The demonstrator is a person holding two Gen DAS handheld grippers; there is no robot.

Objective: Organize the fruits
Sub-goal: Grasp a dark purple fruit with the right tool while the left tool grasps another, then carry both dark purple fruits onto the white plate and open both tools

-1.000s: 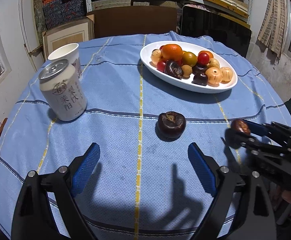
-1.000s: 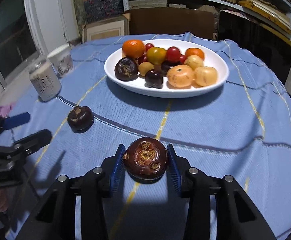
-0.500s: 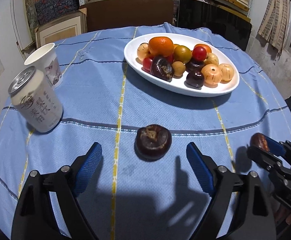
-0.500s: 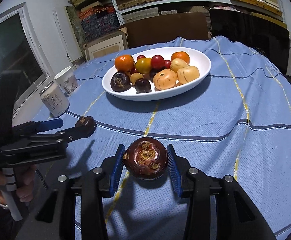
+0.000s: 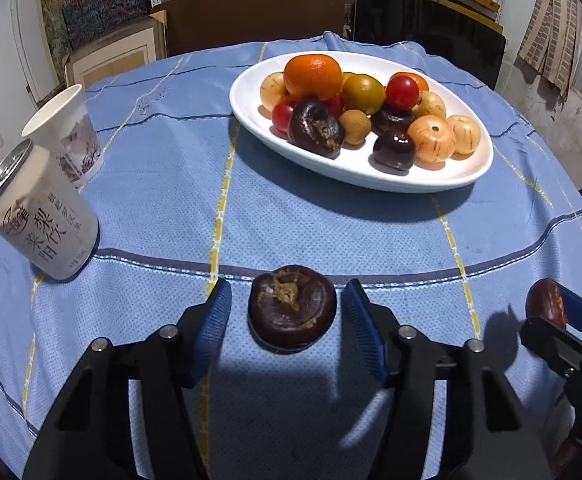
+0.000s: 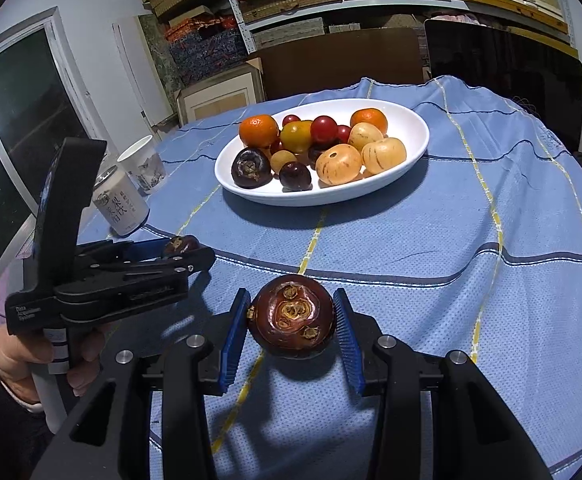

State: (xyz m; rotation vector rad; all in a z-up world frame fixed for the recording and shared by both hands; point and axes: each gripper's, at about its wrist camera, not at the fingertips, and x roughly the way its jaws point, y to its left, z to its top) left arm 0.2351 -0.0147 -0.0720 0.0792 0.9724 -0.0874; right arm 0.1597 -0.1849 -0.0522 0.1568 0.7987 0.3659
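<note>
Dark mangosteen [image 5: 292, 307] on cloth between parted left jaws, another [image 6: 291, 317] clamped in right jaws.

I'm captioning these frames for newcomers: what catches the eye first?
The white oval plate heaped with oranges, tomatoes and dark fruits, at the far middle of the blue tablecloth. Nearer, the right gripper clamps a dark mangosteen, while the left gripper brackets another mangosteen on the cloth.

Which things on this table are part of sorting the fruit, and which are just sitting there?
Job: dark fruit on the cloth between the open left gripper; dark fruit held by the right gripper; white fruit plate.
Lying about: drink can; paper cup.
</note>
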